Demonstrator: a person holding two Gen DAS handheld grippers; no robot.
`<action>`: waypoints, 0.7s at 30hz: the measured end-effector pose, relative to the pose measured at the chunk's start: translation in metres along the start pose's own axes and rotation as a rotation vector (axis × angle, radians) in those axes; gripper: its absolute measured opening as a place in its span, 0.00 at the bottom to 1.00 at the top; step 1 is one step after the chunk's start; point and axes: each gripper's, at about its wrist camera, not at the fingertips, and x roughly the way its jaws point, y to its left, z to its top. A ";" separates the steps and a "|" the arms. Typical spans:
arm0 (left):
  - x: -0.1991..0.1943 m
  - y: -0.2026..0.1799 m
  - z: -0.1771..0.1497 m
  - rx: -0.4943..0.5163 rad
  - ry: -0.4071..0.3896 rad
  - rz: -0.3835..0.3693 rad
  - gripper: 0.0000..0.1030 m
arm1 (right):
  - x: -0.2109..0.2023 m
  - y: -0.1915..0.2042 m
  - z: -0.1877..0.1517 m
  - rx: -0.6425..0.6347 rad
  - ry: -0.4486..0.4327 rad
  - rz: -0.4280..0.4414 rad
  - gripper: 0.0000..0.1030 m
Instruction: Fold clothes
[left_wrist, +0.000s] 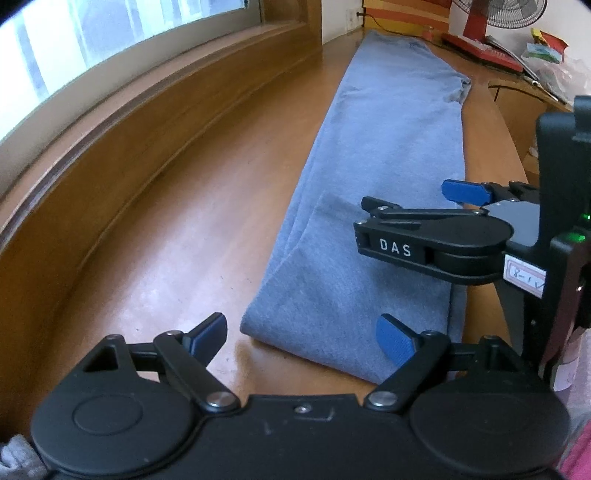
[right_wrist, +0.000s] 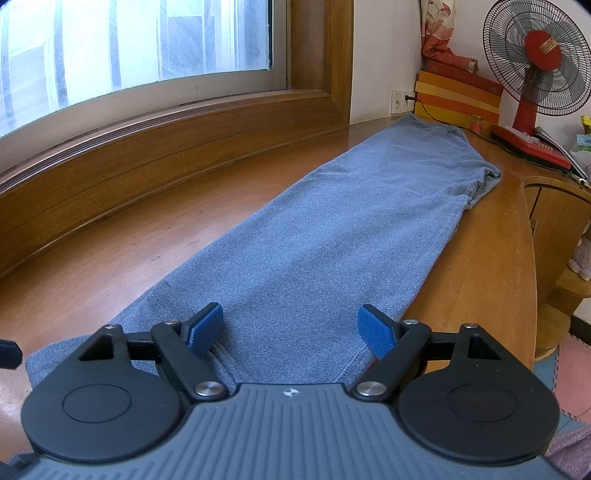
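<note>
Left tongs: spread wide, holding nothing.
Right tongs: spread wide, holding nothing.
Long blue-grey fleece garment: flat on the brown wooden surface, stretching ahead of both tongs, near hem beneath them.

Soft daylight is being admitted through the large frosted glass window; pale glare is being thrown across the glossy brown wooden tabletop. Straight lines are being bowed by fisheye distortion, corners are being darkened, and shadows are being kept faint.
</note>
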 end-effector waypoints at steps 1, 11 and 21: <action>0.000 0.000 -0.001 -0.002 -0.002 -0.003 0.85 | 0.000 0.000 0.000 0.000 0.000 0.000 0.80; -0.001 -0.001 0.000 0.020 -0.006 -0.004 0.85 | 0.001 0.001 0.000 -0.002 0.000 -0.001 0.81; -0.004 -0.001 -0.003 0.020 -0.014 -0.008 0.85 | 0.000 0.000 0.000 -0.002 0.000 -0.001 0.81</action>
